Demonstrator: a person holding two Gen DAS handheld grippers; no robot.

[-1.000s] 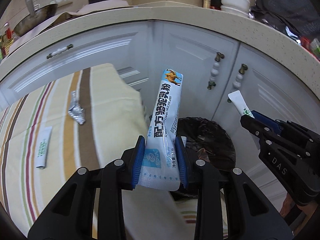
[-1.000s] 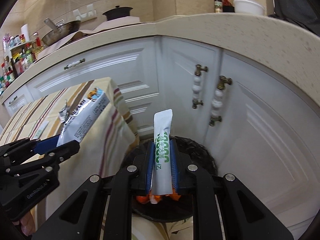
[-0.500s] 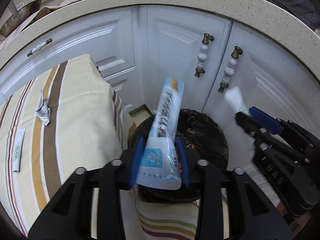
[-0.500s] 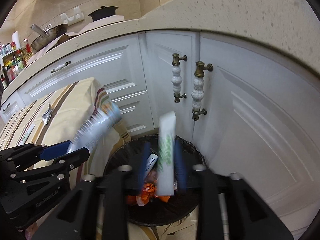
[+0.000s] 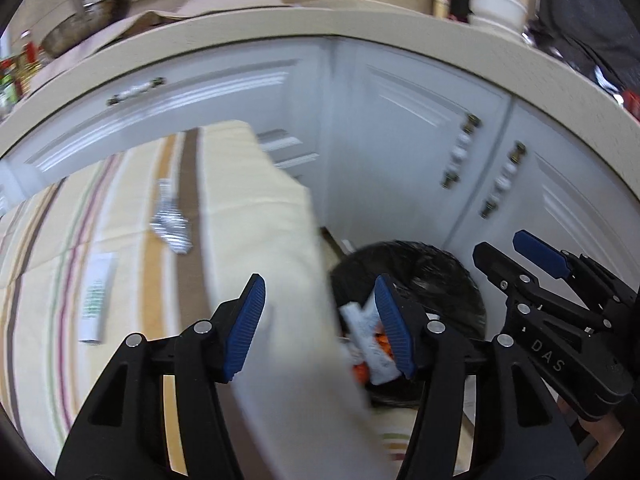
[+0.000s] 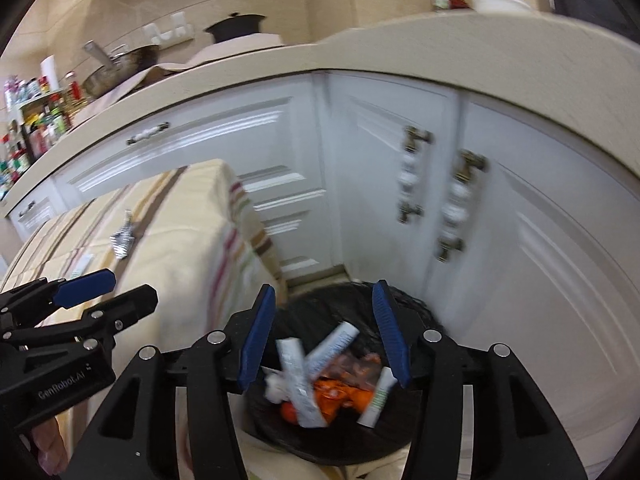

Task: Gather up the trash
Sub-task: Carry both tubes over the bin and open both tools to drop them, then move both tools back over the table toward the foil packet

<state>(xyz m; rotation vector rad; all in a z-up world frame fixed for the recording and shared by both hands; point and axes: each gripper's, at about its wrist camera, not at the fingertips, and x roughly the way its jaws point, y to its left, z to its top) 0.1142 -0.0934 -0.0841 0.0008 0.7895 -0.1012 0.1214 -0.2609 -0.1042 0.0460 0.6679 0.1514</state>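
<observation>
My left gripper [image 5: 319, 326] hangs over the table corner and the black-lined trash bin [image 5: 444, 264], jaws opening, nothing between the blue pads. My right gripper [image 6: 324, 336] is above the bin [image 6: 420, 312], also opening and empty. Inside the bin lie the long blue-white sachet [image 6: 298, 384], the small green-white sachet [image 6: 376, 398] and orange wrappers [image 6: 336, 394]. A crumpled silver wrapper [image 5: 170, 224] and a white sachet with green print [image 5: 94, 296] lie on the striped tablecloth [image 5: 240, 184]. Each gripper shows in the other's view: the right [image 5: 504, 248], the left [image 6: 112, 290].
White cabinet doors with brass-and-white handles [image 6: 452, 200] stand close behind the bin. Above runs a speckled beige counter [image 6: 400, 40] with a pan, a pot and bottles. The bin sits on the floor between the table corner and the cabinets.
Both grippers have let go of their sachets, which now lie in the bin. Both pairs of jaws stand much wider than a second ago.
</observation>
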